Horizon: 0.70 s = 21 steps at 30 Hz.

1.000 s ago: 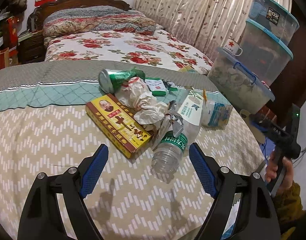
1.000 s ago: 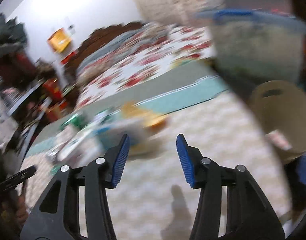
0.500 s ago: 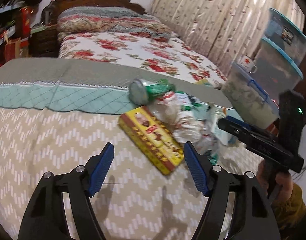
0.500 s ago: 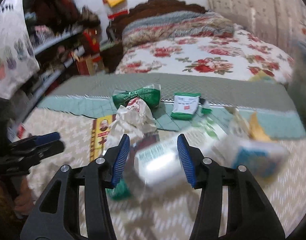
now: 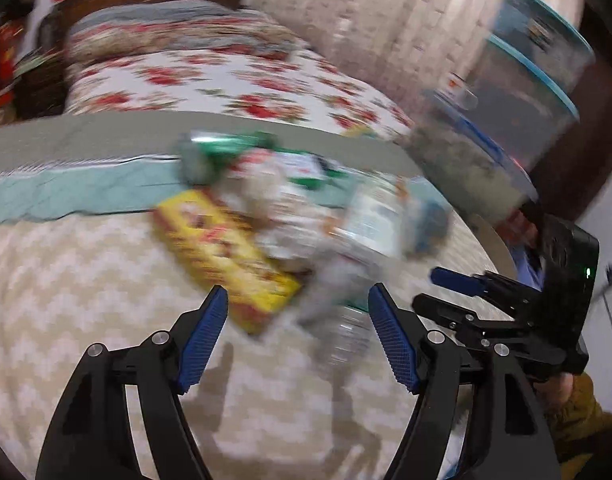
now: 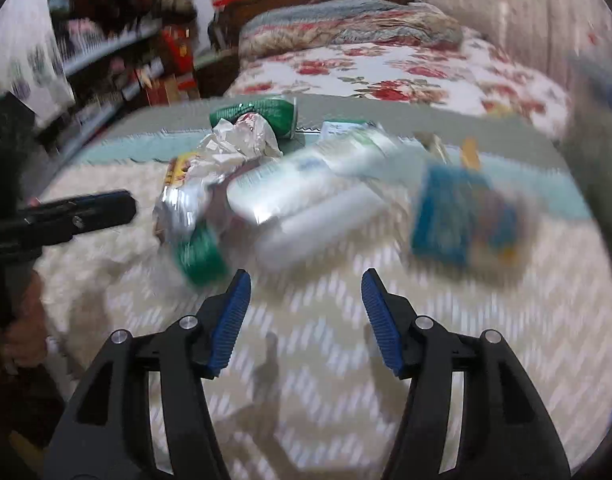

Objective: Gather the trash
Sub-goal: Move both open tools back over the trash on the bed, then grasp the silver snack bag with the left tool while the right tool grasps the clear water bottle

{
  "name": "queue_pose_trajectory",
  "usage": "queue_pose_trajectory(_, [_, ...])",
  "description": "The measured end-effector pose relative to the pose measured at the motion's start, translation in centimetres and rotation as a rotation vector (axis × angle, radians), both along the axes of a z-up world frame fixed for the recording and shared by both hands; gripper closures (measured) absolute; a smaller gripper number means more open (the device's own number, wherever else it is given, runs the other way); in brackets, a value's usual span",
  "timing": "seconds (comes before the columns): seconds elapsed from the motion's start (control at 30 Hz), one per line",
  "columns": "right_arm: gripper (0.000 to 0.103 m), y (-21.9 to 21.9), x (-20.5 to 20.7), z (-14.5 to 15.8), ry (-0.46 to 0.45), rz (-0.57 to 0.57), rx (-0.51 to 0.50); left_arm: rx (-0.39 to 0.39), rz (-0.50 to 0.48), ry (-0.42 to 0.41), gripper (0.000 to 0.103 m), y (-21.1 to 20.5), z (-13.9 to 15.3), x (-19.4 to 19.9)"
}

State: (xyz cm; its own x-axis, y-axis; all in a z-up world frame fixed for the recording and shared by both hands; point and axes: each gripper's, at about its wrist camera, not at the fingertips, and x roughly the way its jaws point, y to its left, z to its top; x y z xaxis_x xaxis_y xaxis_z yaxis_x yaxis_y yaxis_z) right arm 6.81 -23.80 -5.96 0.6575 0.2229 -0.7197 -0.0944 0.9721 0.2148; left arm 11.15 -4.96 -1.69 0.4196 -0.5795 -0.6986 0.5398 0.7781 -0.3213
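Note:
A heap of trash lies on the round table's chevron cloth (image 5: 86, 280): a yellow box (image 5: 222, 256), a green can (image 5: 214, 152), crumpled paper (image 6: 242, 140), a clear bottle (image 6: 298, 188) with a green label, and a blue packet (image 6: 461, 216). My left gripper (image 5: 298, 320) hovers open just short of the box and the bottle's mouth end (image 5: 345, 332), with nothing between its pads. My right gripper (image 6: 306, 304) points at the bottle from the table's right side, its jaws opening and empty. Both views are blurred. Each gripper shows in the other's view: the right gripper (image 5: 445, 292), the left gripper (image 6: 106, 208).
Stacked clear storage bins (image 5: 525, 100) stand close beyond the table's right edge. Behind the table is a bed with a floral cover (image 5: 226, 80) and a curtain. Cluttered shelves (image 6: 106, 60) line the left wall. Bare cloth lies in front of the heap.
The right gripper swung from the bins onto the heap, moved closer and widened its jaws. The left view swung left, then back toward the bottle, and its jaws narrowed a little.

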Motion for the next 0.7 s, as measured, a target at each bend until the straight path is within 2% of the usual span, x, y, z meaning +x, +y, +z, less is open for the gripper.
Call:
queue_pose_trajectory(0.13, [0.043, -2.4, -2.8, -0.2, -0.029, -0.087, 0.095, 0.074, -0.065, -0.062, 0.033, -3.5, -0.1, -1.4])
queue_pose_trajectory(0.27, [0.043, -2.8, -3.3, -0.5, -0.039, -0.109, 0.129, 0.095, -0.034, -0.067, 0.033, -4.7, -0.5, -0.2])
queue_pose_trajectory(0.3, [0.043, -2.8, -3.3, -0.5, -0.041, -0.106, 0.136, 0.095, -0.028, -0.070, 0.037, -4.8, -0.5, 0.1])
queue_pose_trajectory(0.37, [0.043, -2.5, -3.1, -0.7, -0.039, -0.098, 0.147, 0.098, -0.044, -0.047, 0.065, -5.4, -0.9, 1.0])
queue_pose_trajectory(0.4, [0.043, -2.4, -2.8, -0.8, -0.034, -0.096, 0.162, 0.084, -0.062, -0.021, 0.087, -5.4, -1.0, 1.4])
queue_pose_trajectory(0.43, [0.043, -2.4, -2.7, -0.9, -0.031, -0.096, 0.178, 0.047, -0.073, 0.011, 0.092, -5.2, -0.9, 1.7])
queue_pose_trajectory(0.53, [0.041, -2.2, -2.4, -1.3, -0.017, -0.093, 0.233, -0.028, -0.100, 0.042, 0.092, -4.3, -0.7, 1.3])
queue_pose_trajectory(0.63, [0.032, -1.1, -2.1, -1.7, -0.004, -0.068, 0.245, -0.115, -0.147, 0.151, 0.092, -3.8, -1.6, 0.9])
queue_pose_trajectory(0.7, [0.029, -0.5, -2.0, -1.9, 0.004, -0.055, 0.253, -0.131, -0.161, 0.192, 0.092, -3.9, -2.5, 0.4])
